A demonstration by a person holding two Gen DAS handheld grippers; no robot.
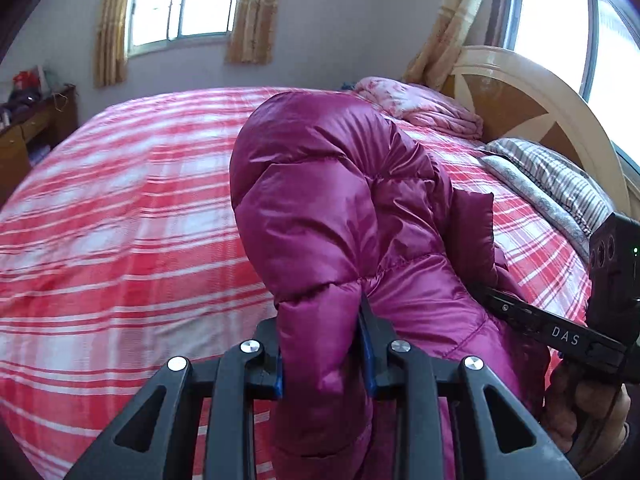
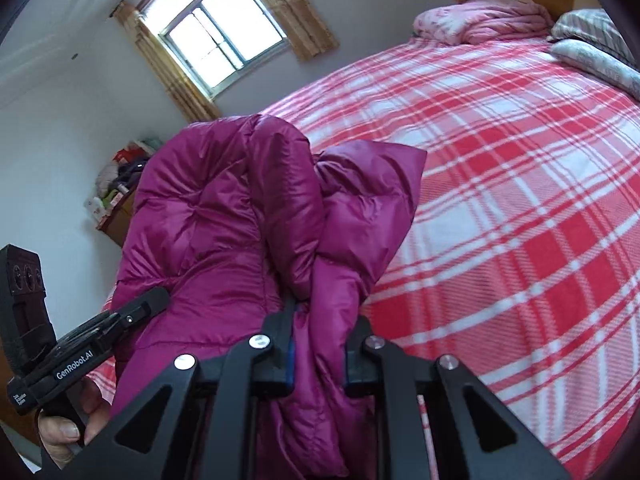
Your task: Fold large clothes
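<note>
Underneath everything lies the bed (image 1: 120, 208), covered by a red-and-white checked sheet (image 2: 500, 208) that fills most of both views. At its head stands a cream and brown headboard (image 1: 532, 92), with a rumpled pink quilt (image 1: 420, 106) and striped pillows (image 1: 556, 184) lying near it. Two curtained windows (image 1: 184, 0) sit in the pale walls, and a wooden desk (image 1: 24, 132) with clutter on top stands off to one side.

Above the sheet hangs a shiny magenta puffer jacket (image 1: 332, 200), bunched and draped, held up off the bed between the two tools. The left gripper (image 1: 322, 344) has its fingers closed on a thick fold of the jacket, the padded cloth bulging between the blue pads. The right gripper (image 2: 318, 348) likewise pinches a fold of the jacket between its fingers, with cloth hanging down below it. Each tool shows in the other's view, gripped by a bare hand (image 2: 68, 436).
</note>
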